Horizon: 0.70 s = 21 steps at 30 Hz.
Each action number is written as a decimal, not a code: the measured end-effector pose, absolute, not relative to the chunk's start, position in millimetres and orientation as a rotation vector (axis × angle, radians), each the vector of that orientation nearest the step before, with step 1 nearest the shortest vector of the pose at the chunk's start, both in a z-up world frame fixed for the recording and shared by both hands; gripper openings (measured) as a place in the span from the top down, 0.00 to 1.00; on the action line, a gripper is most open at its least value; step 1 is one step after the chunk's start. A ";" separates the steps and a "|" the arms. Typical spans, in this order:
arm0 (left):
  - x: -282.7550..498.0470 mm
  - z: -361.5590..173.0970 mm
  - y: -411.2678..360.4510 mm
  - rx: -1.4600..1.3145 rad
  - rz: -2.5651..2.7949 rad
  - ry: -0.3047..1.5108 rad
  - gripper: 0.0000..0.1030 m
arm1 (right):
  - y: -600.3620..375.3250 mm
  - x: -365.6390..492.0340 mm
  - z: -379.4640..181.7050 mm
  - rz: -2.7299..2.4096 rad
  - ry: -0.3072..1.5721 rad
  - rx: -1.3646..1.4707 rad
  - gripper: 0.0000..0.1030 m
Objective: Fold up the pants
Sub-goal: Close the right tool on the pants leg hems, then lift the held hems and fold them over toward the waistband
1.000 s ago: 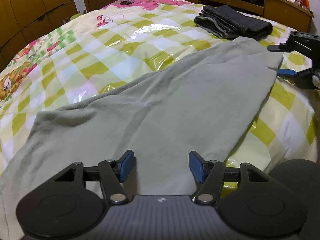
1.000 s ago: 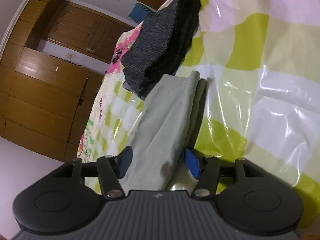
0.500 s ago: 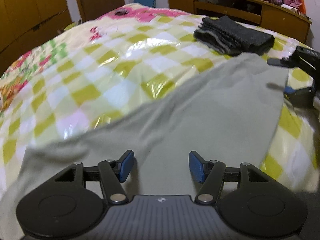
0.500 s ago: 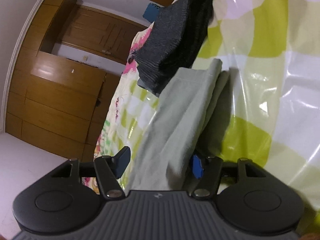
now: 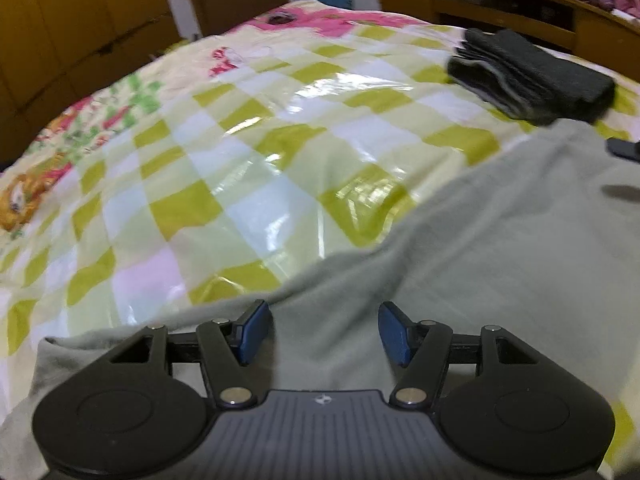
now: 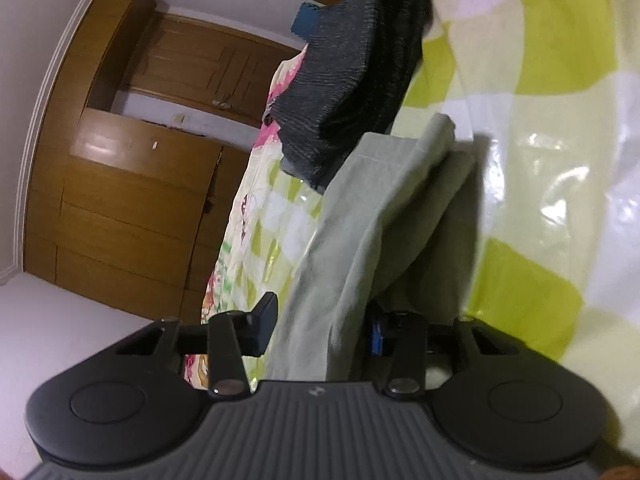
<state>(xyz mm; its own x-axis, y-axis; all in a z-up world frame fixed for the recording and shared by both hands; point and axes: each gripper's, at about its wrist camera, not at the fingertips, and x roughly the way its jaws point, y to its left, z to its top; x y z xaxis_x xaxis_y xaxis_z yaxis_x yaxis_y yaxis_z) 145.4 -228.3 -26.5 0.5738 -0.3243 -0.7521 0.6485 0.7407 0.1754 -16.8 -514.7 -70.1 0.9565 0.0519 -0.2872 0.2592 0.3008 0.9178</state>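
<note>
Since the earlier frame the left gripper (image 5: 324, 330) has travelled across the bed toward the left edge of the pants (image 5: 460, 248), and the right gripper (image 6: 320, 320) has tipped so that the room now appears rotated in its view; the pants lie flat on the checked bedspread (image 5: 248, 152), a grey-green sheet of cloth running from the near left corner to the far right; the left gripper hovers over the cloth with its blue pads (image 5: 254, 330) wide apart and nothing between them, so it is released; the far edge of the cloth crosses just ahead of those pads.

At the far right end of the pants the right gripper has the layered hem between its fingers; its jaws are closing; the cloth bunches and lifts between the pads (image 6: 376, 336), but whether both pads already press on it cannot be told, since the fabric hides one pad almost entirely.

Dark folded clothes (image 5: 532, 76) lie on the bedspread just beyond the far end of the pants, close to it; a wooden wardrobe (image 6: 132, 208) stands past the bed; a wooden headboard shelf (image 5: 500, 4) runs behind the dark clothes.
</note>
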 end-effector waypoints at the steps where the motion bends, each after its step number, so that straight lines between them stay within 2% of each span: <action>1: 146.9 -27.9 -230.5 0.468 -0.573 0.750 0.27 | -514.4 -16.3 -68.4 -0.137 0.277 1.267 0.55; 2: 149.5 -29.5 -233.2 0.469 -0.553 0.738 0.26 | -513.3 -16.5 -65.2 -0.129 0.273 1.266 0.54; 4: 153.0 -32.9 -236.3 0.485 -0.526 0.717 0.19 | -510.0 -17.4 -57.0 -0.115 0.289 1.242 0.70; 5: 154.5 -34.6 -236.8 0.491 -0.518 0.710 0.17 | -507.9 -18.0 -51.6 -0.118 0.303 1.220 0.82; 6: 155.5 -35.6 -236.3 0.490 -0.514 0.705 0.16 | -506.4 -18.7 -48.0 -0.124 0.312 1.209 0.87; 11: 166.2 -23.2 -234.0 0.482 -0.457 0.628 0.20 | -501.8 -17.8 -42.9 -0.145 0.330 1.195 0.89; 14: 176.6 -8.6 -226.0 0.420 -0.468 0.646 0.20 | -502.6 -10.4 -51.7 -0.148 0.385 1.207 0.85; 16: 171.6 0.1 -217.0 0.406 -0.474 0.625 0.20 | -502.0 -6.5 -57.4 -0.156 0.421 1.194 0.79; 21: 138.9 5.2 -184.8 0.397 -0.520 0.636 0.20 | -503.0 -10.4 -65.0 -0.167 0.363 1.232 0.82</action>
<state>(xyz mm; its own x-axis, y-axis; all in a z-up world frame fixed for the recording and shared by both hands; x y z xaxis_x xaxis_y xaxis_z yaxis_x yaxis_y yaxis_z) 138.9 -184.8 5.2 0.6855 -0.3330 -0.6474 0.5683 0.8006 0.1900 -10.4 -503.0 -65.0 0.9307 0.0701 -0.3589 0.3180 0.3293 0.8890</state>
